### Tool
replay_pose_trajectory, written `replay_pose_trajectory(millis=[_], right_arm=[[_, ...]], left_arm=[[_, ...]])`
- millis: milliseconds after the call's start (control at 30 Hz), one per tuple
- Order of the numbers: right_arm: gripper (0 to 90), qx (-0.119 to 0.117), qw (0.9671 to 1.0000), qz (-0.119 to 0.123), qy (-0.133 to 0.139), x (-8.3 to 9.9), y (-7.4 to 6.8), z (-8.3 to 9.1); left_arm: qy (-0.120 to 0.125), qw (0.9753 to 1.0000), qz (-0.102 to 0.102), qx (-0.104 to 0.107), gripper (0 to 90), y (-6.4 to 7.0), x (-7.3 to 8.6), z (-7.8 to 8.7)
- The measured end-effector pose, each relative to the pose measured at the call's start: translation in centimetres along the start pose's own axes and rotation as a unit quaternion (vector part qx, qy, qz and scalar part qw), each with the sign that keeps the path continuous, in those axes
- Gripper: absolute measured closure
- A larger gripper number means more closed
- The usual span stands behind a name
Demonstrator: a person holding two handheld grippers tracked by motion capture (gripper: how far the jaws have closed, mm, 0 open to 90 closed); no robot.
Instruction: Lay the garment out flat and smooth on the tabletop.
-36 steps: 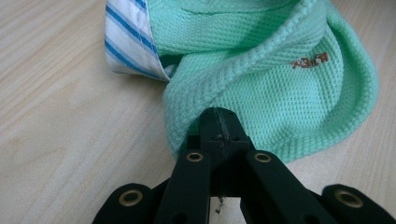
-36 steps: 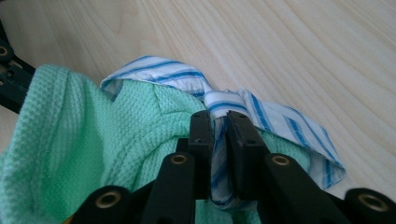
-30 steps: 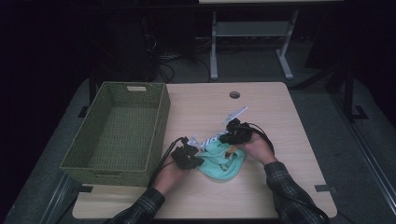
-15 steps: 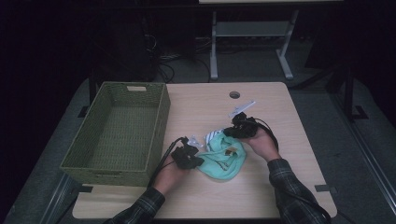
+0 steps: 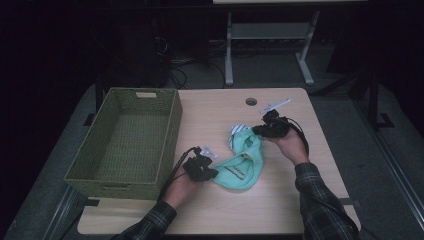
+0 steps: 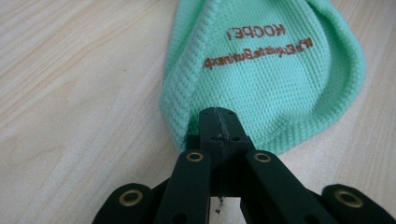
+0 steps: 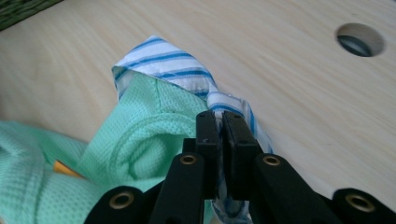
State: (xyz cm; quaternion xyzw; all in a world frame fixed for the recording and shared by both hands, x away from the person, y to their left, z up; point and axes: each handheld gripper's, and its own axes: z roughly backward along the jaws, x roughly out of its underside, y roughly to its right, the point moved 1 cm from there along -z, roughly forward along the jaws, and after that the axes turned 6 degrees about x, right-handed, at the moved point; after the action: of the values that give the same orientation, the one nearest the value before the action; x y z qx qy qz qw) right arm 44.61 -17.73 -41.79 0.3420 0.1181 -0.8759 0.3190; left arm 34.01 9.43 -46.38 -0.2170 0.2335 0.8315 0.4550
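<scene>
Waffle-knit mint cloth [image 6: 275,79], bunched, tool-pinched [image 6: 218,135].

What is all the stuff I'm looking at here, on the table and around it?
Garment: one, mint green with a blue-striped white lining, on the table between the grippers.
Basket: one, green woven, at the table's left.
Table: one, light wood, with a round hole near its far edge.
Stand: one, pale metal, on the floor beyond the table.
Left gripper: one, black, shut on the garment's near edge.
Right gripper: one, black, shut on the garment's striped end.
</scene>
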Motion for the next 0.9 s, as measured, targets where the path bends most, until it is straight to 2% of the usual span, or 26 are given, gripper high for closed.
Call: replay_pose_trajectory(millis=[67, 133, 233, 267, 367, 400, 433, 467, 633, 700, 733, 767, 800, 900], right_arm=[[85.5, 0.004, 1.0, -0.002, 0.0, 0.0, 0.3, 0.1], [85.6, 0.021, 0.9997, -0.013, 0.002, 0.2, 1.2, 0.3], [85.6, 0.031, 0.9993, -0.019, 0.002, 0.3, 1.7, 0.4], [85.5, 0.035, 0.999, -0.029, 0.003, 0.5, 2.1, 0.4], [84.6, 0.027, 0.999, -0.035, 0.01, 0.7, 2.1, 0.4], [79.8, 0.02, 0.999, -0.037, 0.016, 0.7, 2.0, 0.4], [79.8, 0.02, 0.999, -0.037, 0.016, 0.7, 2.0, 0.4], [75.8, 0.014, 0.9987, -0.042, 0.028, 0.7, 1.8, 0.7], [72.5, 0.005, 0.9979, -0.048, 0.043, 0.7, 1.4, 1.4], [73.9, 0.002, 0.9978, -0.049, 0.044, 0.7, 1.3, 1.7], [79.3, 0.0, 0.998, -0.043, 0.047, 0.9, 1.1, 1.9], [79.3, 0.0, 0.998, -0.043, 0.047, 0.9, 1.1, 1.9], [84.3, -0.004, 0.9981, -0.039, 0.046, 1.2, 0.9, 2.1], [87.3, -0.006, 0.9983, -0.039, 0.043, 1.6, 0.6, 2.3]], left_arm=[[0.001, 1.0, 0.0, 0.0, 89.8, 0.0, 0.0, 0.0], [0.001, 1.0, 0.0, 0.0, 89.8, 0.0, 0.0, 0.0], [0.0, 1.0, 0.0, 0.0, 89.8, 0.0, 0.0, 0.0], [0.001, 1.0, 0.0, 0.0, 89.8, 0.0, 0.0, 0.0], [0.001, 1.0, 0.001, 0.0, 89.8, 0.0, 0.0, 0.0], [0.001, 1.0, 0.001, 0.0, 89.8, 0.0, 0.0, 0.0], [0.001, 1.0, 0.001, 0.0, 89.8, 0.0, 0.0, 0.0], [0.001, 1.0, 0.0, -0.001, 89.7, 0.0, 0.0, 0.0], [0.0, 1.0, 0.001, 0.001, 89.7, 0.2, -0.1, 0.0], [-0.004, 1.0, -0.002, 0.003, 89.6, 0.2, -0.1, 0.0], [0.003, 1.0, 0.001, 0.005, 87.9, 0.4, -0.2, -0.1], [0.003, 1.0, 0.001, 0.005, 86.5, 0.4, -0.2, -0.1], [0.001, 1.0, -0.006, 0.005, 85.3, 0.5, -0.5, 0.1], [0.011, 0.9999, -0.004, 0.004, 81.7, 0.6, -0.8, 0.4]])
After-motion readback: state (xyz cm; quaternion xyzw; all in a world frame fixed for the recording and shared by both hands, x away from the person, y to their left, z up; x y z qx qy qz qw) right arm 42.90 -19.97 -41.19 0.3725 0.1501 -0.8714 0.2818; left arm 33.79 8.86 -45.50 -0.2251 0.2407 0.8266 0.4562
